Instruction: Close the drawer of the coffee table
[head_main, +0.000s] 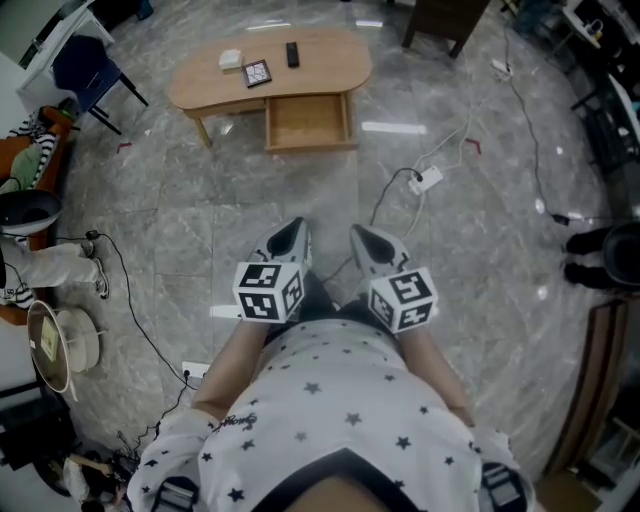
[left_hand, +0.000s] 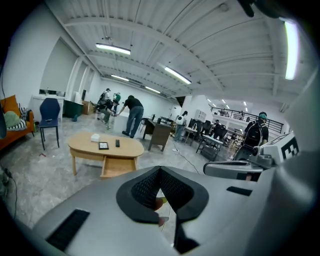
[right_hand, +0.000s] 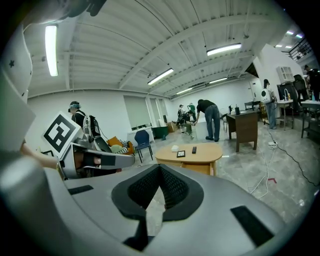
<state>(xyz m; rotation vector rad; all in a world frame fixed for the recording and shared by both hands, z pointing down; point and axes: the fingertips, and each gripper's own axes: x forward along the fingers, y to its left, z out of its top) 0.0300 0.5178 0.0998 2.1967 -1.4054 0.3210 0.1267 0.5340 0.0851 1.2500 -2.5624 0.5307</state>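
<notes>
My fingers (left_hand: 143, 190) are closed on both tools: the left gripper (head_main: 298, 226) and the right gripper (head_main: 358, 236) each have their pads pressed together with nothing between them. Both are held side by side in front of my body, pointing slightly downward toward the coffee table (head_main: 200, 82).

The drawer (head_main: 308, 122) is pulled out of the table's near side, facing me. It is well apart from both grippers, so no contact is possible yet — an approach across the floor is required first.

Hazards, judged from this position:

- Floor cable. A power strip (head_main: 427, 180) and its cable (head_main: 392, 197) lie just right of the direct path. A step onto them may cause a trip or drag the strip.
- Off-centre push. Closed fingers present a narrow contact point. Pressing near one corner of the drawer front is likely to skew the drawer and jam it.
- Table slide. The floor looks smooth and polished; a hard shove may move the whole table instead of seating the drawer.
- Loose items. A remote (head_main: 292, 54), a dark flat square item (head_main: 257, 72) and a white box (head_main: 231, 59) rest on top — a jolt may shift them.
- High aim. Contact above the drawer front meets the tabletop edge, and the drawer stays open.
</notes>
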